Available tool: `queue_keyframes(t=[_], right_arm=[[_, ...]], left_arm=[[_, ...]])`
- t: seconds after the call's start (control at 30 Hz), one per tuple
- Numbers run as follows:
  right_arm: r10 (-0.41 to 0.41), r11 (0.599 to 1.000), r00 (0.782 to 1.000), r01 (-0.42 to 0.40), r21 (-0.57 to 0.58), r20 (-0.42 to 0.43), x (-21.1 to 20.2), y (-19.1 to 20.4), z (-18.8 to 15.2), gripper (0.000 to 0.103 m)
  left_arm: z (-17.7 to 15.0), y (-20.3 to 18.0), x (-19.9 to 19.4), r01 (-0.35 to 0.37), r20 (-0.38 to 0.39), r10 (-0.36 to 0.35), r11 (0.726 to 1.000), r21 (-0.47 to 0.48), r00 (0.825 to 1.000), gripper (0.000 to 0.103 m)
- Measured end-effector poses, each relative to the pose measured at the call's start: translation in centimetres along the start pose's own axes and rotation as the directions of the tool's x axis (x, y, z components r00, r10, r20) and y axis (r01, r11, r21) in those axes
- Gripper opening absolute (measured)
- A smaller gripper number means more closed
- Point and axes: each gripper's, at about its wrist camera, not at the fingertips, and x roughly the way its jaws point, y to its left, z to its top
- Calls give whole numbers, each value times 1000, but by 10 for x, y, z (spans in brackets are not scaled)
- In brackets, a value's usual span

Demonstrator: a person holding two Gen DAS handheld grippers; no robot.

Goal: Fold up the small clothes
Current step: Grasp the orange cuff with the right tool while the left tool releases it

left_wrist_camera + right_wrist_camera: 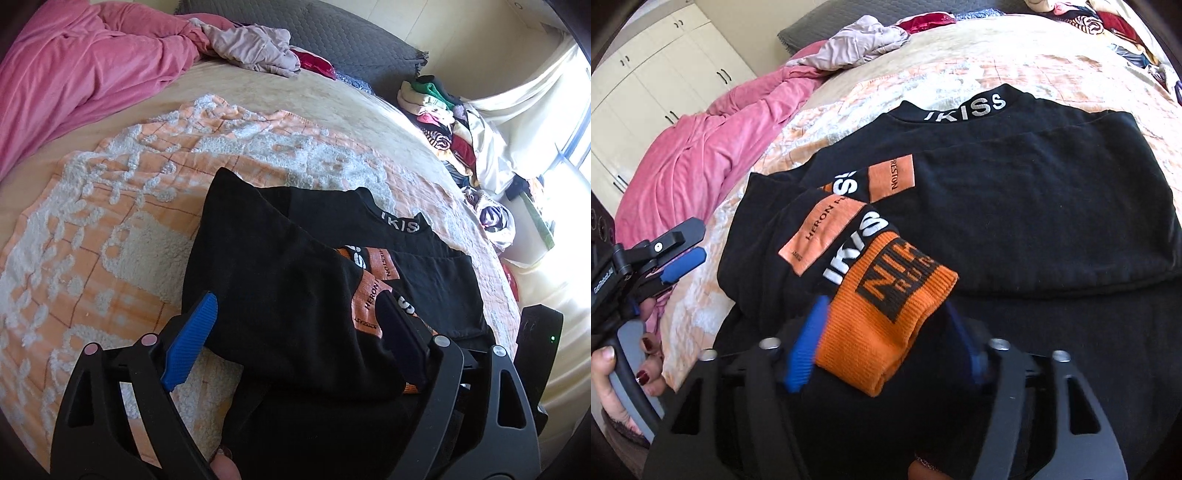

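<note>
A black sweatshirt point(280, 280) with orange patches and a white-lettered collar lies on an orange and white towel point(110, 229) on the bed. Both sleeves are laid across its body. My left gripper point(295, 317) is open, its fingers standing either side of a folded sleeve. In the right wrist view the sweatshirt point(1015, 192) fills the middle. My right gripper point(886, 332) is open, and the orange ribbed cuff point(890, 314) lies loose between its blue fingers point(807, 350). The left gripper point(677, 262) shows at the left edge, held by a hand.
A pink blanket point(74, 74) and a pale crumpled garment point(255, 48) lie at the head of the bed by a grey pillow point(354, 40). A heap of mixed clothes point(439, 114) sits at the bed's far right side. White cupboards point(650, 74) stand beyond the bed.
</note>
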Motion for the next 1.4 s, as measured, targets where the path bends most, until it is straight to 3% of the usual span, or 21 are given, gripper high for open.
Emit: queue_keyframes(t=[0.07, 0.1, 0.43, 0.57, 0.93, 1.07, 1.4], right_arm=[[38, 999, 999, -38, -9, 10, -1, 0, 2, 9], [50, 999, 999, -49, -21, 15, -2, 0, 4, 7], [-47, 976, 979, 88, -199, 200, -39, 19, 30, 7], [-32, 987, 967, 70, -146, 252, -57, 0, 42, 7], [-132, 989, 931, 148, -20, 341, -94, -51, 57, 7], [-179, 983, 920, 185, 15, 348, -99, -64, 57, 7], [-237, 970, 917, 240, 31, 320, -91, -73, 56, 7]], left_arm=[[0, 1, -1, -1, 0, 1, 1000, 6, 1000, 80], [0, 1, -2, -2, 1, 2, 1000, 6, 1000, 80], [2, 15, -8, -4, 12, 5, 1000, -29, 1000, 80], [2, 18, -11, -10, 20, 11, 1000, -29, 1000, 80], [-1, 14, -7, -3, 10, 3, 1000, -22, 1000, 80], [-2, 12, -7, -1, 9, 1, 1000, -15, 1000, 79], [-4, 10, -4, 0, 4, 0, 1000, -7, 1000, 80]])
